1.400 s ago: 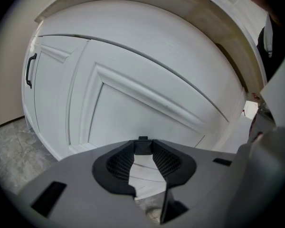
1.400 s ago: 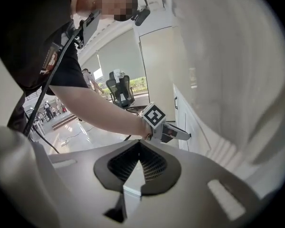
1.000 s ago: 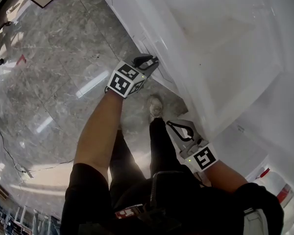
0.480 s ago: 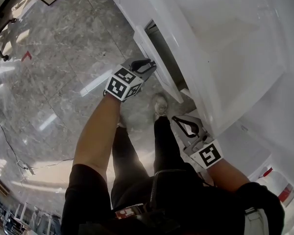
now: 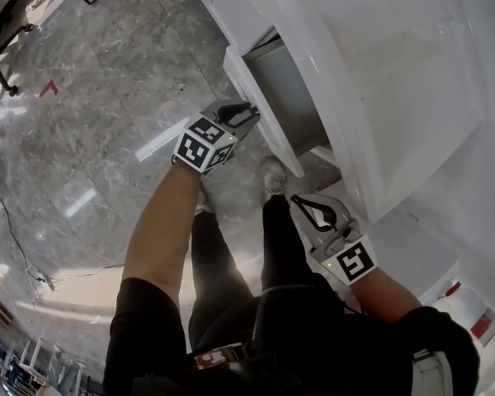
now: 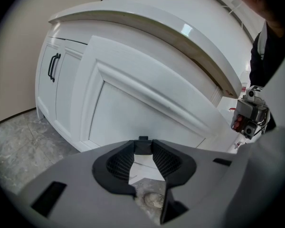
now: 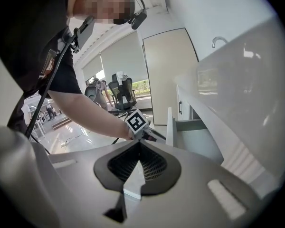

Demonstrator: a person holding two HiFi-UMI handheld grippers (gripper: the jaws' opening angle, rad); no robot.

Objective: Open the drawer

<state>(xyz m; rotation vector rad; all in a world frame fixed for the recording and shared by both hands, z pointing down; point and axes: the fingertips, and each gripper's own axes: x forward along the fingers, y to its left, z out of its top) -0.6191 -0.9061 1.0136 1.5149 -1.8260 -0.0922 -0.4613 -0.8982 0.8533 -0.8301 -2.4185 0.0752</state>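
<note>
- At the far left of the head view lies the marble floor (image 5: 82,139). It is the free side toward which the drawer can be drawn.
- The left tongs (image 5: 249,114) are set against the outer face of the drawer's front panel (image 5: 246,81). In the left gripper view they are clenched on a small black handle (image 6: 142,139), which is pinched between the tips.
- The drawer (image 5: 293,97) is found just to the right of those tongs. It stands partly out of the white cabinet (image 6: 66,94), below the overhanging tabletop (image 5: 346,139), and its grey inside is bared.
- In the head view the front panel's long axis runs from upper left to lower right, along the cabinet face. The slide is judged to lie across that axis, out toward the floor.
- A straight draw away from the cabinet is therefore judged to be called for, with no drift along the panel.
- The right tongs (image 5: 307,211) are held at lower right, past the panel's near end and apart from it. In the right gripper view their pads are pressed together on nothing.
- The left hand is the nearer one, and the only one engaged with the drawer. The opening is judged to be partly done.
</note>
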